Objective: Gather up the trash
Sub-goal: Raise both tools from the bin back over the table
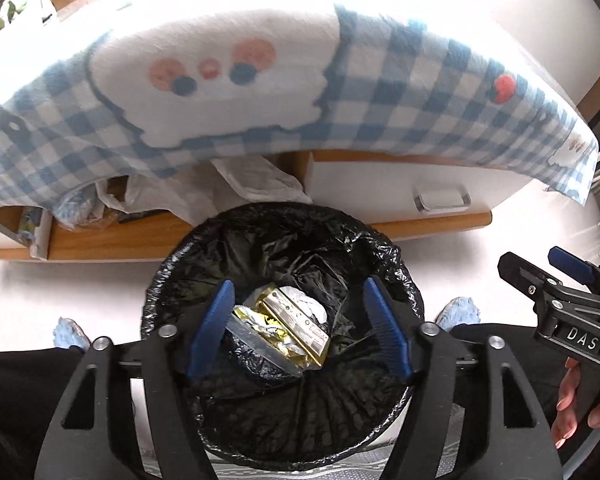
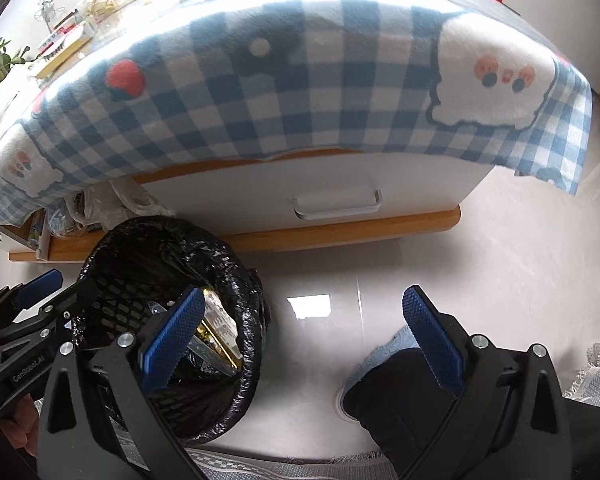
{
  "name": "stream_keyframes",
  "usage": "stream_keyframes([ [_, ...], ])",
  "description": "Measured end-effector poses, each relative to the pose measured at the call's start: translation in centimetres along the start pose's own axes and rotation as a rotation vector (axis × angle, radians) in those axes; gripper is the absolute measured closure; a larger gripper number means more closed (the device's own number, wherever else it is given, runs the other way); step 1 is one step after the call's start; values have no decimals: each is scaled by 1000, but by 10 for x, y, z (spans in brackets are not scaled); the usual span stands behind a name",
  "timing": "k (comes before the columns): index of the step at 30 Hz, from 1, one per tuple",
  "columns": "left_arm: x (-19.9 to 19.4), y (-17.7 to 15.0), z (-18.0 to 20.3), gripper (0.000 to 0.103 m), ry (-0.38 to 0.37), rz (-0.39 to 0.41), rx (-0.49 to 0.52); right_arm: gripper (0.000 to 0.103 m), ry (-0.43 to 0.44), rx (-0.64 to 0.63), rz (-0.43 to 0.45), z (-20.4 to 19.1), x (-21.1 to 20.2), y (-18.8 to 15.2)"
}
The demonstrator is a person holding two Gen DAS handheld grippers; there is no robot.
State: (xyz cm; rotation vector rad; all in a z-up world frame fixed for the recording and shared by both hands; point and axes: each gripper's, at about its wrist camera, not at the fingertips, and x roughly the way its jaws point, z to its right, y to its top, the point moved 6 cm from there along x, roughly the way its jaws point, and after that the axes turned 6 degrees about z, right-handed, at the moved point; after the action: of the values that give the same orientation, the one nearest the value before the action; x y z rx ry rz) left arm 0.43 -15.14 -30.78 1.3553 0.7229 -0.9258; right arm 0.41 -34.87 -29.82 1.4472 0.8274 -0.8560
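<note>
**Blue pads wide over the bin, both grippers empty**

Blue-padded left gripper (image 1: 300,330) points steeply down over the mouth of the trash bin (image 1: 172,264), jaws spread wide, nothing between them. No earlier view to compare. Right gripper (image 2: 304,344) likewise spread apart and empty; its left pad sits over the bin's rim, its right pad over the person's dark trouser leg (image 2: 392,396) and a pale blue slipper (image 2: 380,352).

Bin: black mesh basket lined with a black plastic bag (image 1: 284,240), standing on the pale glossy floor (image 2: 420,280). Trash is at the bottom: a gold-and-white flat carton (image 1: 296,318), crumpled yellow-silver foil wrapper (image 1: 260,322), a clear plastic lid or tray (image 1: 256,340) toward the near side.

Just behind the bin: a low wooden table with a white drawer (image 2: 340,188) and metal handle. A blue-and-white checked blanket (image 1: 380,100) with cartoon prints hangs over the table's front edge. The shelf under the table's left end holds white plastic bags (image 1: 252,184) and clutter. A grey patterned rug (image 2: 260,464) lies at the near edge by the person's feet.
</note>
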Motion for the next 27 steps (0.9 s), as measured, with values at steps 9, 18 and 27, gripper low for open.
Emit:
stream_keyframes([
  [9, -33, 9, -17, 13, 17, 48, -27, 8, 1, -35, 60, -15, -27, 11],
  [18, -73, 23, -36, 6, 30, 98, -62, 8, 23, -82, 125, -41, -64, 23],
  [27, -110, 46, -45, 6, 33, 142, -81, 8, 40, -73, 195, -54, -98, 55],
])
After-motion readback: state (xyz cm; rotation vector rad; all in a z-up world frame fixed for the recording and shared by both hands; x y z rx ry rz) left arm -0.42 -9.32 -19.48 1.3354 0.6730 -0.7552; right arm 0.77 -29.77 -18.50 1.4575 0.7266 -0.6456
